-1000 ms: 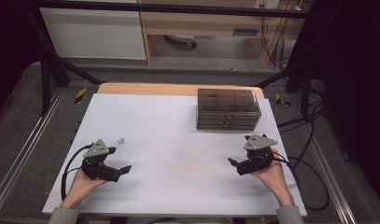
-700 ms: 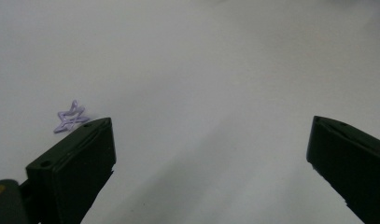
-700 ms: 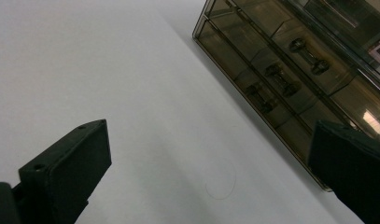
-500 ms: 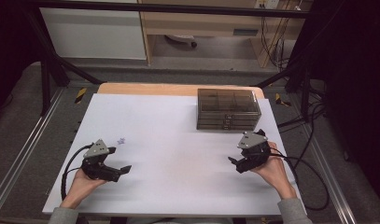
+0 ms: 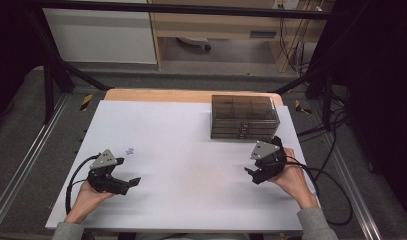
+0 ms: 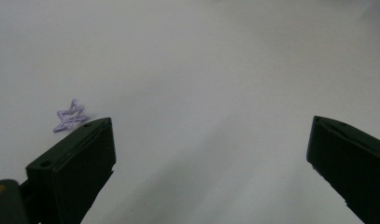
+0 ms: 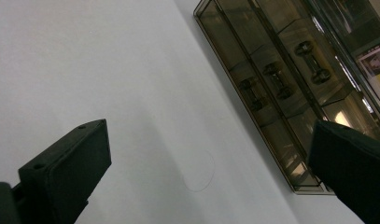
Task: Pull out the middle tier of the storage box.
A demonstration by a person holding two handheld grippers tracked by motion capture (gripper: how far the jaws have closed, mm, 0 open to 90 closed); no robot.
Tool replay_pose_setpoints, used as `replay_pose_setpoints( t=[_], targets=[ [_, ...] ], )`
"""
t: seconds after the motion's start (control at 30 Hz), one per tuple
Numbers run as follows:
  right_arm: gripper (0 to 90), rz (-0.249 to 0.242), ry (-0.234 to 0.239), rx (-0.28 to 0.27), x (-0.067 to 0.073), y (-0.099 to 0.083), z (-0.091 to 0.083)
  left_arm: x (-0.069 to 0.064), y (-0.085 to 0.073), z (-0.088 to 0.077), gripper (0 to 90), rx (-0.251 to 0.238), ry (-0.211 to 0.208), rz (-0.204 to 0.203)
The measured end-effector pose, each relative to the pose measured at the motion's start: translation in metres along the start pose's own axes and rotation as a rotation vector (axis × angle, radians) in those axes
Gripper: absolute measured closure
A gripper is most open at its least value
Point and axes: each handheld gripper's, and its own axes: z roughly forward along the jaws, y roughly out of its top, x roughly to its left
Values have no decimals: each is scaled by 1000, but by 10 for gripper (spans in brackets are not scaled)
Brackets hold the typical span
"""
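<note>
A small purple star-shaped clip (image 5: 130, 150) lies on the white table top (image 5: 191, 160), just beyond my left gripper (image 5: 131, 183); the star (image 6: 71, 115) sits beside the tip of the left jaw. The left gripper (image 6: 211, 154) is open with nothing between its jaws. At the back right stands a smoky transparent drawer box (image 5: 244, 117), its three drawer handles facing me. My right gripper (image 5: 251, 175) is open and empty, a short way in front of the box. The box (image 7: 281, 84) lies tilted to the right of the right gripper (image 7: 211, 163).
The white sheet covers a wooden table whose bare edge (image 5: 161, 95) shows at the back. Metal frame rails (image 5: 21, 160) run along both sides, and cables (image 5: 331, 190) trail off the right edge.
My right gripper has moved up and slightly left, closer to the drawer box. The left gripper has stayed put.
</note>
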Motion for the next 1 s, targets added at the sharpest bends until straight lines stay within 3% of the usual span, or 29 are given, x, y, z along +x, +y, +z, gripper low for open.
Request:
replay_pose_setpoints(
  t=[0.27, 0.63, 1.0],
  targets=[
    [5, -56, -17, 8, 0, 3, 5, 0, 0, 0, 8, 5, 2, 3],
    [6, -77, -49, 0, -1, 5, 11, 0, 0, 1, 8, 11, 3, 8],
    [17, -150, -102, 21, 1, 4, 25, -1, 0, 1, 8, 11, 3, 8]
  ],
)
